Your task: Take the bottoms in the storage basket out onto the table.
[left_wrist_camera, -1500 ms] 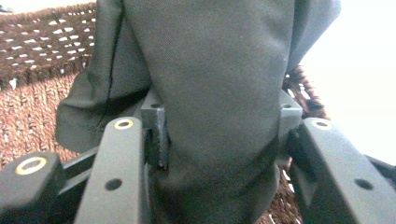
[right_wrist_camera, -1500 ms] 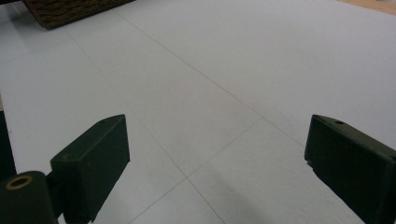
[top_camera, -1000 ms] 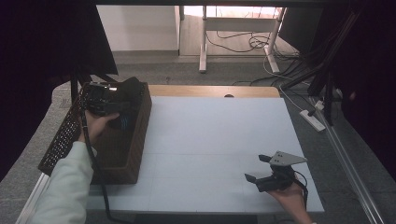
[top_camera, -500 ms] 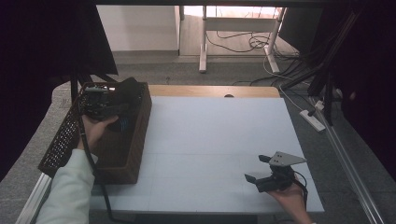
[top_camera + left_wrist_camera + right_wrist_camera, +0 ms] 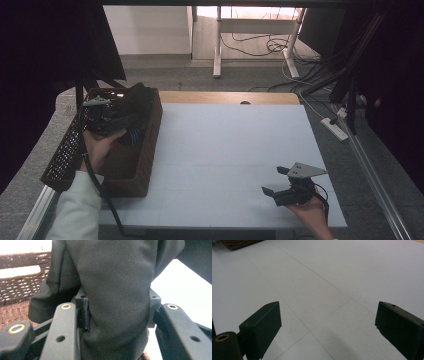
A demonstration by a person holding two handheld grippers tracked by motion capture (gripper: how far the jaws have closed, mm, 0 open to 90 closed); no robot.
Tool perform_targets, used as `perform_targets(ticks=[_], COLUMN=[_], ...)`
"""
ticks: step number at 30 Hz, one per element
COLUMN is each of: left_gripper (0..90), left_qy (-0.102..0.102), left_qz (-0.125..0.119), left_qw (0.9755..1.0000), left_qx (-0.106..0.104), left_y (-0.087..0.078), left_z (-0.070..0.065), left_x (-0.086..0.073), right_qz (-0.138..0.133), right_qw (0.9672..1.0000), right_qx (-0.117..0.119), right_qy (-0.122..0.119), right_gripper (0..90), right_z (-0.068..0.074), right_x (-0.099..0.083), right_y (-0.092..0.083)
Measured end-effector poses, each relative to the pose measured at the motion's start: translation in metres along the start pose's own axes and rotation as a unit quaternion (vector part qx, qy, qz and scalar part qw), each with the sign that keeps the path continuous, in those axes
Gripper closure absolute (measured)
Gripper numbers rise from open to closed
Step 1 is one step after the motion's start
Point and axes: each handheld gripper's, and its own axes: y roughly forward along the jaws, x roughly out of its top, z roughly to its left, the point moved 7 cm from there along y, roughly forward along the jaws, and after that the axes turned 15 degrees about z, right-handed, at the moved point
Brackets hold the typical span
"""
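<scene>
My left gripper (image 5: 122, 119) is over the far end of a brown wicker basket (image 5: 146, 170) at the table's left. It is shut on a dark cloth (image 5: 140, 97) that bunches above the basket. In the left gripper view the cloth (image 5: 117, 282) hangs thick between the pads (image 5: 82, 310), which press into it from both sides, and the left gripper (image 5: 117, 312) is half buried in its folds. My right gripper (image 5: 276, 181) rests low near the table's front right corner. Its jaws stand wide apart, and in the right gripper view the right gripper (image 5: 329, 322) has only bare table between them.
The white table (image 5: 225, 150) stretches between the basket and the right gripper. A basket corner (image 5: 239, 243) shows far off in the right gripper view. A power strip (image 5: 336, 129) and cables lie on the floor to the right. Dark curtains hang at both sides.
My left hand has shifted a little over the basket, with the dark cloth still in the gripper. The right gripper has stayed put.
</scene>
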Motion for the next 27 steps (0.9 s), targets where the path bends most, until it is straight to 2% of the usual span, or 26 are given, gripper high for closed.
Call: perform_targets(ticks=[6,11,20,27], left_gripper=[53.2,53.2,53.2,53.2], left_qy=[-0.007,-0.009,-0.002,0.005], left_qz=[-0.021,-0.034,-0.058,-0.072], left_qw=[0.9997,0.9992,0.9975,0.9962], left_qx=[-0.014,-0.017,-0.041,-0.048], left_y=[-0.006,-0.011,-0.024,-0.031], left_z=[-0.001,-0.003,-0.013,-0.023], left_x=[0.002,0.004,0.008,0.010], right_qz=[0.006,0.002,0.006,0.009], right_qw=[1.0000,1.0000,1.0000,1.0000], right_qx=[0.001,0.002,0.000,-0.004], right_qy=[-0.002,0.001,-0.002,-0.002], right_gripper=[6.5,6.5,6.5,6.5], right_z=[0.000,-0.001,0.000,-0.001], right_x=[0.000,0.000,-0.001,-0.002], right_y=[0.002,0.001,0.002,0.003])
